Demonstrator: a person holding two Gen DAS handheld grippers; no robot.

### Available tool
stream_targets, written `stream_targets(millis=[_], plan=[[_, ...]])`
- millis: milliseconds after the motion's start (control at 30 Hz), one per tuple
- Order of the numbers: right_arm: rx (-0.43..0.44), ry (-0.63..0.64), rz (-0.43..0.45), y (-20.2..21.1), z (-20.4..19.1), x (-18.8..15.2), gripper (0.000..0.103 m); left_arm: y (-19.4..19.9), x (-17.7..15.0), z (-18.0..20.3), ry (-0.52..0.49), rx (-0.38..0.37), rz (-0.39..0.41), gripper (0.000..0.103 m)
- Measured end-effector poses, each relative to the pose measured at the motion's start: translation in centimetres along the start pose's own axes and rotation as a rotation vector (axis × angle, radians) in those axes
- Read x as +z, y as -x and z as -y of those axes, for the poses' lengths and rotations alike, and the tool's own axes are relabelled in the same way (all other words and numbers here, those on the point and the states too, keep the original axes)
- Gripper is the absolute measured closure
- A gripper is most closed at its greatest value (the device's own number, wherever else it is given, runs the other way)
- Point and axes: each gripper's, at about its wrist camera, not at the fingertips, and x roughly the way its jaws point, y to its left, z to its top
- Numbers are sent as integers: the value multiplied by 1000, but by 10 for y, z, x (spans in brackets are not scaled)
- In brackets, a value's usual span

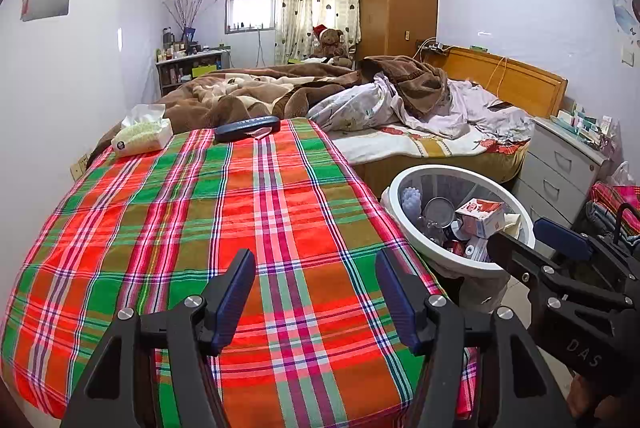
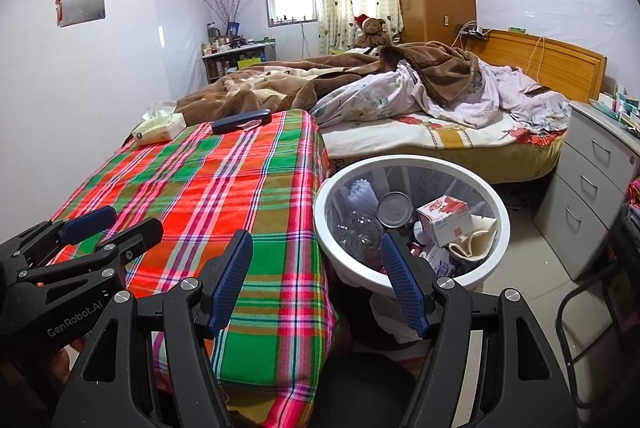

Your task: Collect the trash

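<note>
Overhead, left claw [image 1: 316,280] wide above plaid cloth [image 1: 224,211], right claw [image 2: 316,264] wide, round white bin [image 2: 412,224] holding metal can [image 2: 395,209], carton [image 2: 444,220]

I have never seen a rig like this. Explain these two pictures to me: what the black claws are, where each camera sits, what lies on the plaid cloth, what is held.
No robot here: a person carries a two-finger tool in each hand, with a camera looking along its fingers. One picture looks past the left hand-held gripper, the other past the right hand-held gripper. Both stand open and hold nothing. On the plaid cloth lie a tissue pack and a dark blue case at the far end. Beside the cloth stands a white bin already holding a can, a carton and other trash.
</note>
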Motion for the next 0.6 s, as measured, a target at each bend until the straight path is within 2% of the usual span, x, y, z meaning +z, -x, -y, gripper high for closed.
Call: stream_targets(millis=[600], plan=[[-3, 1, 5, 4, -2, 1, 35, 6, -1, -1, 3, 0, 3, 41]])
